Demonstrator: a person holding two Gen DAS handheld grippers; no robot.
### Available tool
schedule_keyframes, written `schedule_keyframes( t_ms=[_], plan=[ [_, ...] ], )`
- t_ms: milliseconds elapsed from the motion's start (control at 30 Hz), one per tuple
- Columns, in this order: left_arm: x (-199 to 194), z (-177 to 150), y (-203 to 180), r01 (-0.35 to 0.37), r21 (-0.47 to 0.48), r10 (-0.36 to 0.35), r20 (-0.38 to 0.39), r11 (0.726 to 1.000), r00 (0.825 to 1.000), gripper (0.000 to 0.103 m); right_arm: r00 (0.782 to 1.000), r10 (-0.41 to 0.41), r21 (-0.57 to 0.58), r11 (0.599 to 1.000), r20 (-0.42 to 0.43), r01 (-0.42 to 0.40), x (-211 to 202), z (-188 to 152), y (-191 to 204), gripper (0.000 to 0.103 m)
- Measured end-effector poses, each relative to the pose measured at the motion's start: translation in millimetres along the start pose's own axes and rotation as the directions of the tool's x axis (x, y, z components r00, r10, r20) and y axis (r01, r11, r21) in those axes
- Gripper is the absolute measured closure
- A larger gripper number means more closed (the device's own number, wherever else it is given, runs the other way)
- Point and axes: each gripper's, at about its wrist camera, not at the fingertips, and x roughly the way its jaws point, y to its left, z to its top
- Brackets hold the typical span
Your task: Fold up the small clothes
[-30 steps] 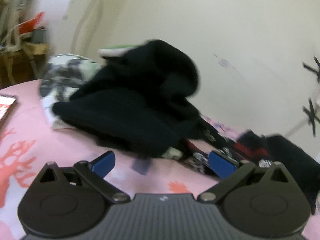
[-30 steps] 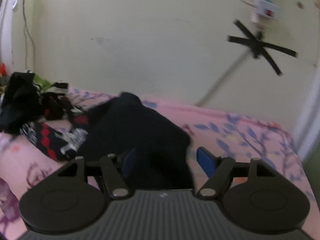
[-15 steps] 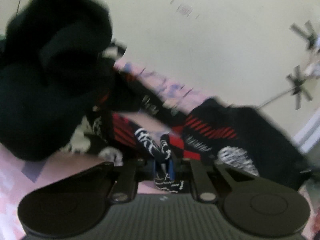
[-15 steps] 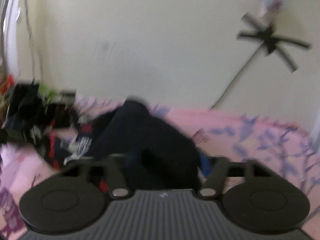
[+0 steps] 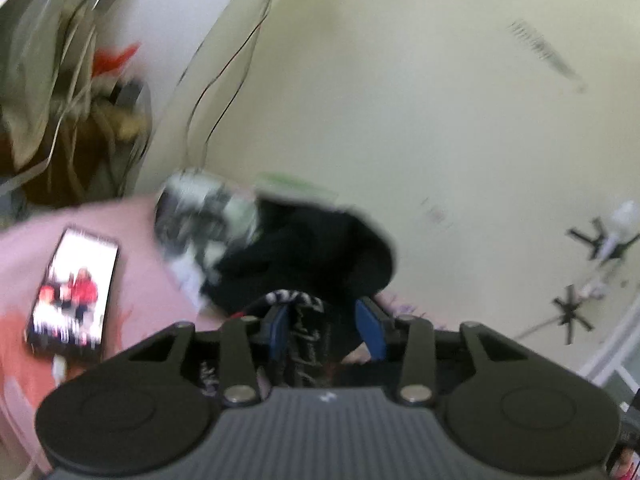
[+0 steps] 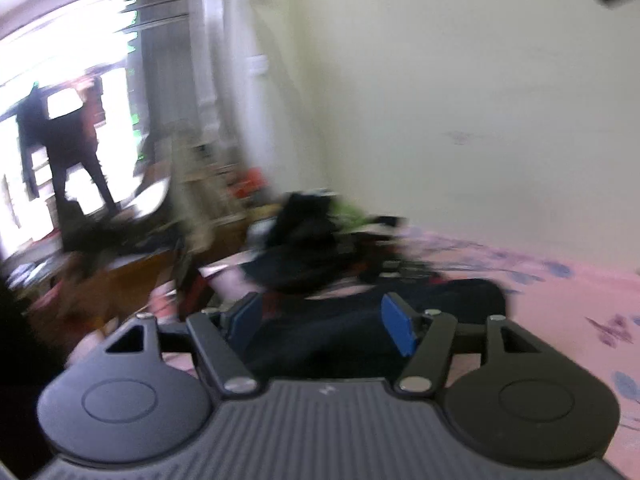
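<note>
Left gripper (image 5: 327,327) stands parted around patterned black cloth (image 5: 305,320), grip unclear through blur; right gripper (image 6: 322,322) gapes over dark garment (image 6: 360,330).

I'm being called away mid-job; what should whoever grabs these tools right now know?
Left tool: jaws apart, patterned garment between them; grip unclear through blur.
Right tool: open, empty, pointing over the black garment lying on the pink bedsheet.
Clothes pile sits by the wall.
Done: no folded item visible.
Left: fold both garments, then the pile.
</note>
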Motion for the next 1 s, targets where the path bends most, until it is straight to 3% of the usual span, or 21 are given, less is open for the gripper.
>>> schedule_keyframes(
  t_ms=[67, 133, 200, 233, 333, 400, 467, 567, 600, 633, 667, 700, 733, 767, 833, 900, 1000],
  plan=[
    [17.5, -6.3, -12.7, -0.018, 0.061, 0.018, -0.005, 0.998, 1.000, 0.057, 0.993, -0.118, 0.058, 0.991, -0.025, 0.119, 17.9, 0.9, -20.4, 0.046],
    [30.4, -7.8, -33.5, -0.038, 0.151, 0.038, 0.002, 0.988, 0.999, 0.046, 0.965, -0.253, 0.059, 0.965, -0.073, 0.257, 38.2, -0.6, -35.4, 0.042],
    [45.3, -14.3, -54.5, -0.029, 0.261, 0.029, 0.001, 0.965, 1.000, 0.037, 0.943, -0.314, 0.051, 0.946, -0.108, 0.321, 55.7, -4.3, -47.1, 0.039],
    [53.7, -19.1, -63.5, -0.038, 0.304, 0.040, -0.003, 0.952, 0.999, 0.030, 0.940, -0.317, 0.062, 0.943, -0.122, 0.326, 63.7, -4.6, -54.7, 0.038],
    [80.1, -35.7, -75.3, -0.023, 0.377, 0.049, -0.060, 0.926, 0.997, 0.020, 0.940, -0.307, 0.122, 0.938, -0.152, 0.326, 85.3, -3.8, -73.6, 0.033],
    [96.2, -47.4, -71.0, -0.049, 0.400, 0.099, -0.104, 0.915, 0.990, 0.015, 0.946, -0.278, 0.162, 0.939, -0.165, 0.304, 100.5, -2.7, -86.0, 0.028],
    [114.9, -55.1, -63.0, -0.081, 0.395, 0.154, -0.158, 0.915, 0.975, 0.015, 0.948, -0.257, 0.188, 0.938, -0.186, 0.291, 118.0, -1.7, -95.8, 0.027],
    [139.7, -61.1, -52.9, -0.062, 0.346, 0.155, -0.249, 0.936, 0.956, 0.015, 0.943, -0.228, 0.186, 0.943, -0.243, 0.276, 151.9, -5.6, -102.3, 0.027],
    [144.9, -64.1, -51.5, -0.046, 0.329, 0.141, -0.271, 0.943, 0.952, 0.017, 0.938, -0.225, 0.170, 0.946, -0.265, 0.275, 161.6, -6.8, -100.5, 0.034],
    [149.0, -67.8, -50.9, -0.035, 0.319, 0.133, -0.291, 0.947, 0.948, 0.031, 0.935, -0.213, 0.149, 0.953, -0.285, 0.263, 170.6, -9.0, -95.4, 0.042],
    [152.1, -71.1, -51.3, -0.033, 0.326, 0.135, -0.295, 0.945, 0.946, 0.037, 0.931, -0.225, 0.117, 0.957, -0.289, 0.267, 175.8, -9.9, -88.8, 0.078],
    [151.0, -74.9, -56.5, -0.052, 0.367, 0.161, -0.275, 0.929, 0.948, 0.072, 0.930, -0.226, 0.093, 0.961, -0.290, 0.262, 178.3, -9.2, -83.1, 0.094],
    [150.6, -77.3, -59.5, -0.049, 0.391, 0.169, -0.279, 0.919, 0.945, 0.086, 0.930, -0.232, 0.066, 0.963, -0.286, 0.261, 177.3, -7.6, -73.5, 0.094],
    [146.5, -77.7, -60.8, -0.042, 0.392, 0.159, -0.271, 0.919, 0.949, 0.091, 0.925, -0.269, 0.015, 0.959, -0.267, 0.283, 173.0, -5.3, -60.2, 0.095],
    [134.9, -73.5, -62.4, -0.015, 0.363, 0.118, -0.264, 0.932, 0.957, 0.092, 0.926, -0.316, -0.066, 0.949, -0.206, 0.308, 151.3, 2.7, -35.6, 0.096],
    [115.7, -65.5, -68.7, 0.027, 0.346, 0.056, -0.227, 0.938, 0.972, 0.093, 0.939, -0.320, -0.076, 0.947, -0.124, 0.313, 120.5, 15.3, -19.7, 0.097],
    [76.2, -48.3, -88.4, 0.095, 0.362, -0.055, -0.119, 0.927, 0.991, 0.093, 0.934, -0.357, -0.115, 0.927, 0.025, 0.357, 67.6, 40.0, 9.0, 0.097]
  ],
)
